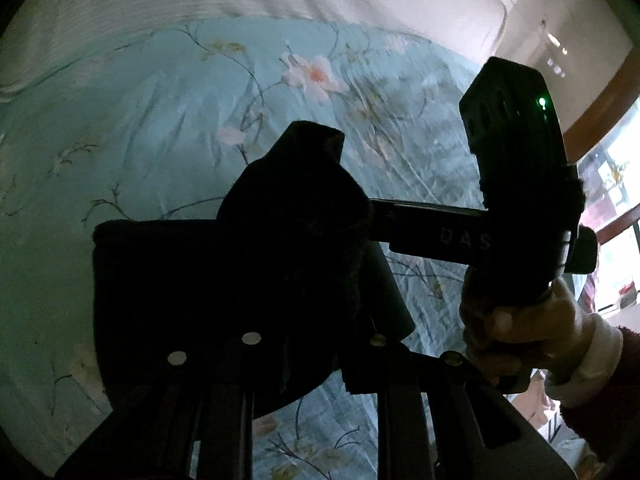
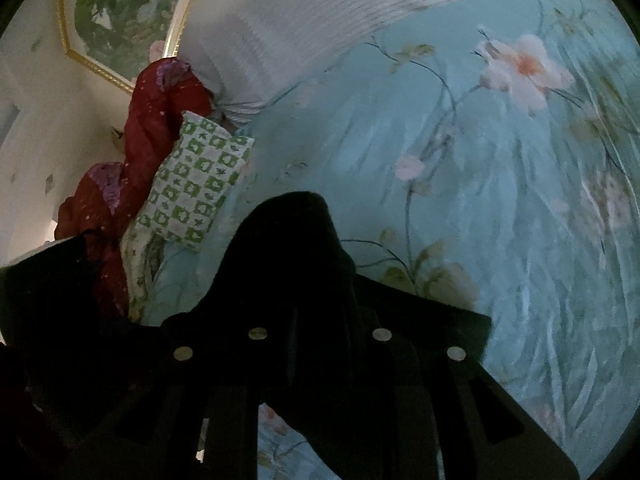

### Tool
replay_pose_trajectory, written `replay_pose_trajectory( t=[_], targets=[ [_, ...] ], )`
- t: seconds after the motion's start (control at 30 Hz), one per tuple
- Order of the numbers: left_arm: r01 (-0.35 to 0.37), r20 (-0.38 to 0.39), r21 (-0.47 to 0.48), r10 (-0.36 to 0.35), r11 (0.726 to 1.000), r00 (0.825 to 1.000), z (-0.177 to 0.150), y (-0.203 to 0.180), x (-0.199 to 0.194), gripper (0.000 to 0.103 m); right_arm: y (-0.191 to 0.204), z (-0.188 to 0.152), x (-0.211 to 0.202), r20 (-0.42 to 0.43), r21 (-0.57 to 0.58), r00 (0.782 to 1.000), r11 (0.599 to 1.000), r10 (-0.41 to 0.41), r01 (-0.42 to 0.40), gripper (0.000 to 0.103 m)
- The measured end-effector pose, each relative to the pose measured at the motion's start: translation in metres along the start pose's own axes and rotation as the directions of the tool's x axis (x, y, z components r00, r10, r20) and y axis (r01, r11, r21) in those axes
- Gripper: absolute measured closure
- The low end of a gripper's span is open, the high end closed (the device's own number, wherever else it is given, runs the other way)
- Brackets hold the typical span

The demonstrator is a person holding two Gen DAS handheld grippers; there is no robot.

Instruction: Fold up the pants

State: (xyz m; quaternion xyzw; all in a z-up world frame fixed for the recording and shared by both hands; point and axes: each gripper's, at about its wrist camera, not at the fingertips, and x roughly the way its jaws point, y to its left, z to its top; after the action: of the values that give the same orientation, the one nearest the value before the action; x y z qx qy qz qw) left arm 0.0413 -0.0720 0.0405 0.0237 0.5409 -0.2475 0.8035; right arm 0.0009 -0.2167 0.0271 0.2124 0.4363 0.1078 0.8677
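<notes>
The black pants (image 1: 224, 280) hang bunched in my left gripper (image 1: 308, 208), which is shut on them and holds them above the bed. In the right wrist view, my right gripper (image 2: 304, 256) is shut on another bunch of the black pants (image 2: 312, 312), also lifted off the bed. The dark cloth hides the fingertips of both grippers. In the left wrist view the right gripper's body (image 1: 520, 184) is at the right, held by a gloved hand (image 1: 520, 340), level with my left one.
A light blue floral bedsheet (image 1: 160, 120) covers the bed below both grippers. A white striped cover (image 2: 320, 20) lies at the far side. A green-checked pillow (image 2: 196, 184) and a red quilt (image 2: 152, 128) sit at the bed's left edge by the wall.
</notes>
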Motion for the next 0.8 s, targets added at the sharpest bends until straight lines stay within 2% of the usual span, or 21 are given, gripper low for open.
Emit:
replay_pose_trajectory(
  t=[0.2,0.3,0.33,0.47,0.57,0.6,0.7,0.8],
  targets=[
    [0.024,-0.039,0.071,-0.022,0.997,0.999,-0.004,-0.014,0.015,0.08,-0.003,-0.007,-0.007,-0.023,0.0,0.994,0.994,-0.111,0.111,0.079],
    [0.056,-0.058,0.09,-0.051,0.994,0.997,-0.007,-0.019,0.02,0.067,-0.005,-0.012,-0.015,-0.019,0.009,0.987,0.988,-0.157,0.157,0.08],
    [0.073,-0.067,0.099,-0.067,0.992,0.996,-0.008,-0.02,0.021,0.061,-0.006,-0.013,-0.018,-0.016,0.016,0.984,0.984,-0.177,0.177,0.08],
    [0.115,-0.096,0.119,-0.104,0.986,0.99,-0.013,-0.025,0.024,0.054,-0.009,-0.02,-0.03,-0.013,0.043,0.954,0.953,-0.301,0.301,0.076],
    [0.147,-0.115,0.114,-0.134,0.983,0.984,-0.016,-0.023,0.022,0.048,-0.013,-0.026,-0.04,0.0,0.092,0.942,0.938,-0.335,0.334,0.07],
    [0.155,-0.117,0.11,-0.142,0.982,0.983,-0.016,-0.022,0.021,0.048,-0.014,-0.028,-0.045,0.01,0.112,0.941,0.936,-0.337,0.334,0.064],
    [0.165,-0.114,0.104,-0.153,0.981,0.982,-0.018,-0.017,0.012,0.043,-0.017,-0.034,-0.06,0.043,0.162,0.92,0.911,-0.39,0.379,0.038],
    [0.17,-0.102,0.1,-0.16,0.98,0.982,-0.019,-0.011,0.0,0.036,-0.016,-0.036,-0.071,0.084,0.208,0.913,0.903,-0.399,0.376,0.029]
  ],
)
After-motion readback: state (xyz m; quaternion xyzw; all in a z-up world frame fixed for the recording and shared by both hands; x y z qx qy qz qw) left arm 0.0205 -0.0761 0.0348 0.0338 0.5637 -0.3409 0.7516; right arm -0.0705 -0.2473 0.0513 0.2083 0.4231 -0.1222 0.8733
